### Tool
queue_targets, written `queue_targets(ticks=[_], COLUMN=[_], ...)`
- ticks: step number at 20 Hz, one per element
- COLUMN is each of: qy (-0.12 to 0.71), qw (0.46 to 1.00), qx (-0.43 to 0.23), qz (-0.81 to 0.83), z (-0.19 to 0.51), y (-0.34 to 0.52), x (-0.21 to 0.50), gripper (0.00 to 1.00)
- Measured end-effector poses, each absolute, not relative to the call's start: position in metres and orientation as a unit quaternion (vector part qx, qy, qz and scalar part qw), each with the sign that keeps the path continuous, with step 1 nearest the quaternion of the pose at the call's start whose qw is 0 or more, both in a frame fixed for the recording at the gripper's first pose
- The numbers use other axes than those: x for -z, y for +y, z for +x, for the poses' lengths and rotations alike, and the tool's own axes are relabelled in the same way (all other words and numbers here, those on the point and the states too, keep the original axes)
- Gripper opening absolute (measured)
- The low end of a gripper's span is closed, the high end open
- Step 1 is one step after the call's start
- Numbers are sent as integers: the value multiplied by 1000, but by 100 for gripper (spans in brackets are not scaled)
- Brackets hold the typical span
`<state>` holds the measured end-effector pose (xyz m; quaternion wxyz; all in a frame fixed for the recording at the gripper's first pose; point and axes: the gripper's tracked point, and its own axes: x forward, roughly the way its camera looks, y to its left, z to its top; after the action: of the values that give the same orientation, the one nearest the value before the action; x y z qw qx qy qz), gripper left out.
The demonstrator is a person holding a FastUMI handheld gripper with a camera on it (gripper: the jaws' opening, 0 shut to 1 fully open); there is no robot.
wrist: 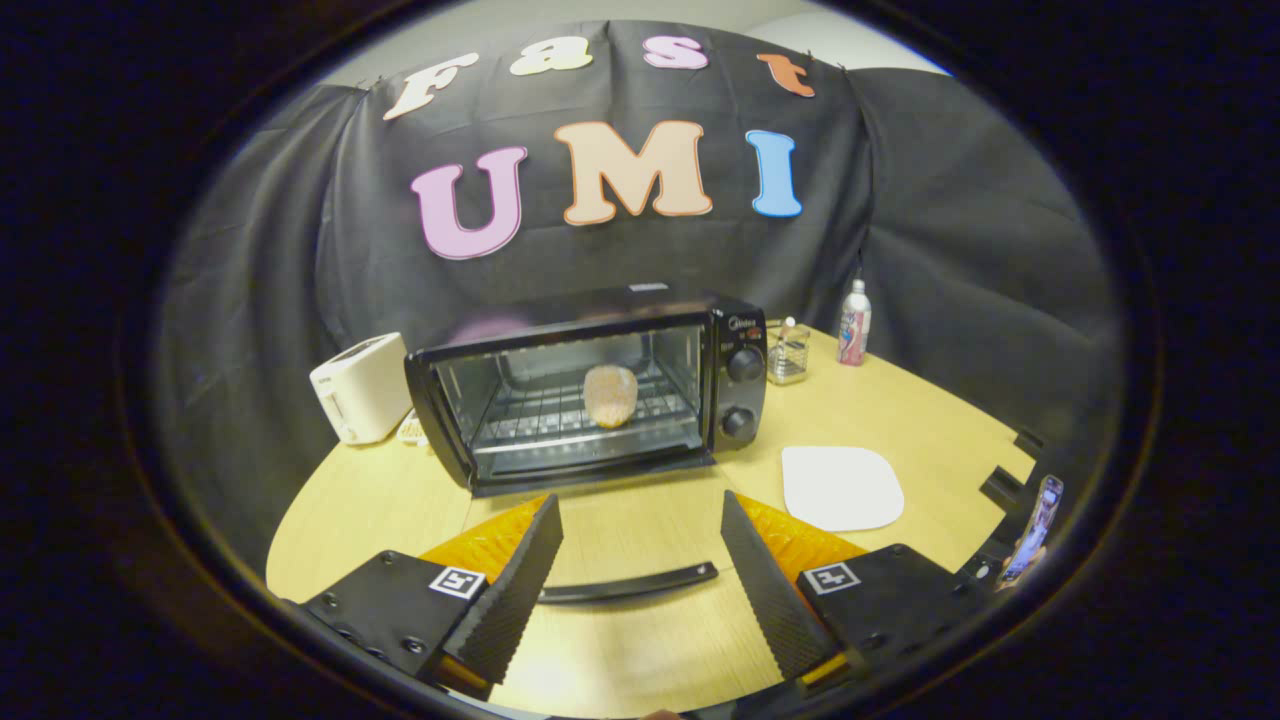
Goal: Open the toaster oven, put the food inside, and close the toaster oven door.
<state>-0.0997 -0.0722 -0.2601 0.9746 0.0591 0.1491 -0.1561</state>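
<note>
The black toaster oven [590,385] with a glass door stands toward the far edge of the light wooden tabletop [640,620], door closed, with the round tan piece of food [610,396] resting on its wire rack inside. The gripper [640,560] is released, its fingers spread wide and holding nothing, well short of the oven. A white square plate [840,487] lies toward the tabletop's right edge, a cream toaster [360,388] stands at its left edge, and a small bottle [853,323] stands at its far right edge.

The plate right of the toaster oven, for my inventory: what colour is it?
White, plain; the plate shows best in the gripper view, beyond the open tongs.
</note>
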Motion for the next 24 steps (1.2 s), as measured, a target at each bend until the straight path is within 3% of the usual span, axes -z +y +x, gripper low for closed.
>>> queue_targets(ticks=[10,24], qy=[224,273], qw=[965,958], qx=[123,89], qz=[60,5], z=[-113,-94], y=[-51,-47], x=[338,379], gripper=[99,99])
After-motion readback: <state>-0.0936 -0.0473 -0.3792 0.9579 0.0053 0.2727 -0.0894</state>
